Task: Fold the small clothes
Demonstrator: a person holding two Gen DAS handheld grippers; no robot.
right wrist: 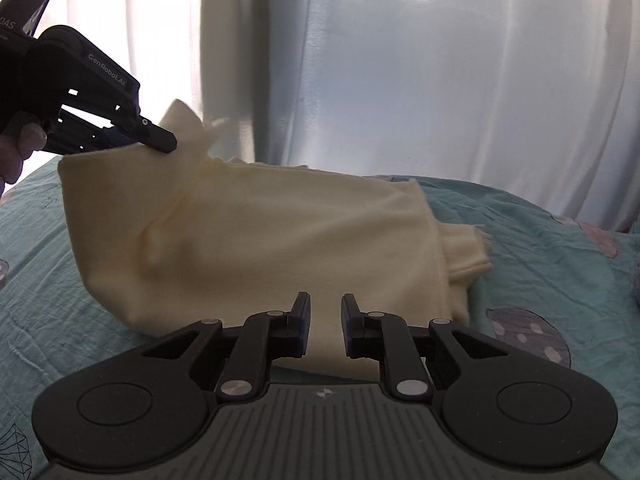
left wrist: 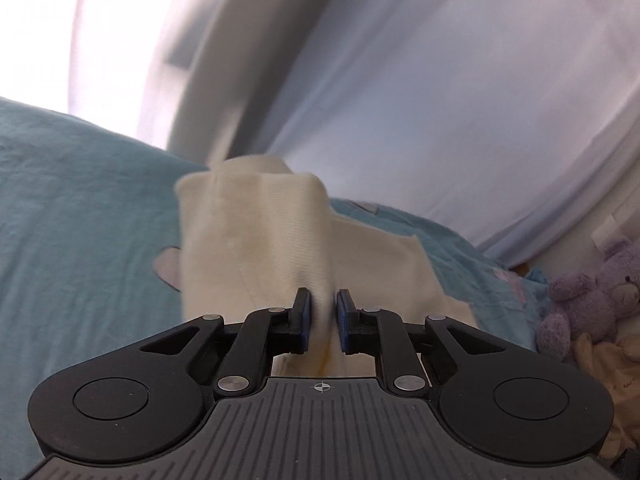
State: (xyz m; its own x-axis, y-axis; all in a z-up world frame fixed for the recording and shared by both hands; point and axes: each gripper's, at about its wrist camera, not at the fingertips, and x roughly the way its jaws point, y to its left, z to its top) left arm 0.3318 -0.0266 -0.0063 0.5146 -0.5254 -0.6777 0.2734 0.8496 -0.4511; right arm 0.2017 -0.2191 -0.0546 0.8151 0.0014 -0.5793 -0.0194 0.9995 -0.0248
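So the cream cloth (right wrist: 256, 240) is sitting mostly on the teal bedsheet (right wrist: 540, 256), but its left end is getting pulled up off the bed by the left gripper (left wrist: 323, 312). In the left wrist view the fabric is bunching right between the jaws, which are standing nearly closed with just a narrow gap stuffed with cloth, so it's clearly pinching it, and the rest of the garment is draping away ahead of the fingertips and a bit to the right. It's blurry there, so seams and edges are hard to make out. From the right wrist view the same gripper (right wrist: 158, 142) is showing up high on the left, tips biting the top corner of the cloth, with a bit of the person's hand (right wrist: 18, 148) wrapping around its handle. The right gripper (right wrist: 325, 312) is hanging just in front of the near edge of the cloth, jaws partly open and holding nothing, fabric showing through the gap beyond them. A folded-under layer is poking out to the right of its jaws. Pale curtains (right wrist: 400, 72) are hanging behind the bed, and a purple teddy bear (left wrist: 592, 292) is sitting off to the far right of the left jaws.
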